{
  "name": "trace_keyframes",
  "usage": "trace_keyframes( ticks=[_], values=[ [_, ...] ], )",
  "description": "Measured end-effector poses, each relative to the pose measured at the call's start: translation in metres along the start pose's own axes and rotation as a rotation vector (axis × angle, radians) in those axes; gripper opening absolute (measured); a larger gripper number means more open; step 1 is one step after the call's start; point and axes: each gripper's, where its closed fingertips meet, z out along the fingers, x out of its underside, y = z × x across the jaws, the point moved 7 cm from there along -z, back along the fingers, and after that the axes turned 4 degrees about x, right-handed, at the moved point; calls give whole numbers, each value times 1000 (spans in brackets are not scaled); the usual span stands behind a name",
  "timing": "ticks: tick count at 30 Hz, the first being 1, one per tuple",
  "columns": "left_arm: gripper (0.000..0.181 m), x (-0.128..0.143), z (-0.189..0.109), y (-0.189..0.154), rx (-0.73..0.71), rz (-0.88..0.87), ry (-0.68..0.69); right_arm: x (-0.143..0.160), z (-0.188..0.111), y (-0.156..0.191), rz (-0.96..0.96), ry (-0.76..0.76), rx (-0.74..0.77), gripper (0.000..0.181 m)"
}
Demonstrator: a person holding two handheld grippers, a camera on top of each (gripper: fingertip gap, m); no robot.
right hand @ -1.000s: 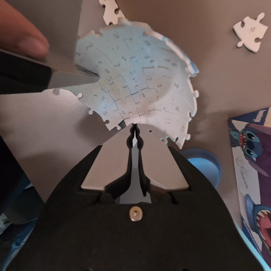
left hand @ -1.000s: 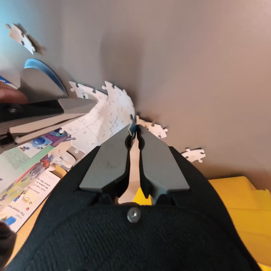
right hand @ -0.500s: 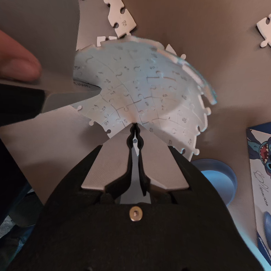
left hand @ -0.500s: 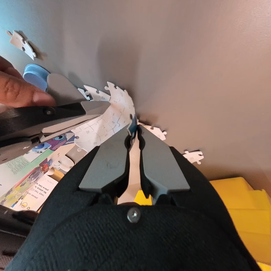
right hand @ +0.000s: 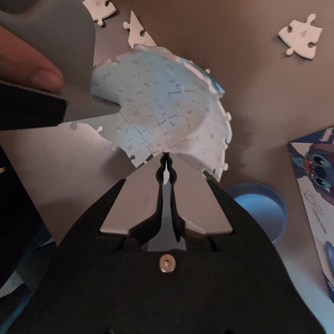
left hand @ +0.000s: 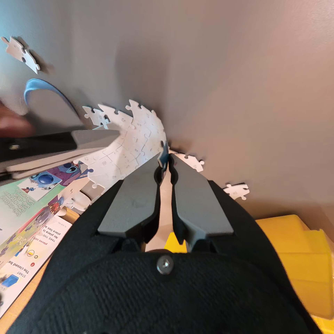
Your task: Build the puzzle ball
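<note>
- Your left hand-held gripper is pinching the rim of the half-built puzzle ball, a curved white shell with its bare inner side showing.
- Your right hand-held gripper pinches the shell's near edge; the shell sits over the grey surface.
- Loose white pieces lie beyond the shell.
- A blue ring stand sits beside it, near the printed box.

Curved white puzzle shell, half-built, hollow side showing.
</note>
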Motion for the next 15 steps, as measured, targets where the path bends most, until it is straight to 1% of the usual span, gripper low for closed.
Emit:
trace_keyframes(
  ticks=[3, 9, 11, 15],
  values=[
    [1, 0, -1, 1, 0, 2, 3, 5, -4, 0, -6, 36, 3, 0],
    [3, -3, -1, 3, 10, 7, 0, 12, 11, 7, -45, 115, 0, 0],
    [2, -4, -2, 3, 10, 11, -6, 11, 12, 6, -57, 124, -3, 0],
    [5, -5, -6, 6, -1, 12, -7, 10, 13, 3, -23, 145, -41, 0]
  ],
)
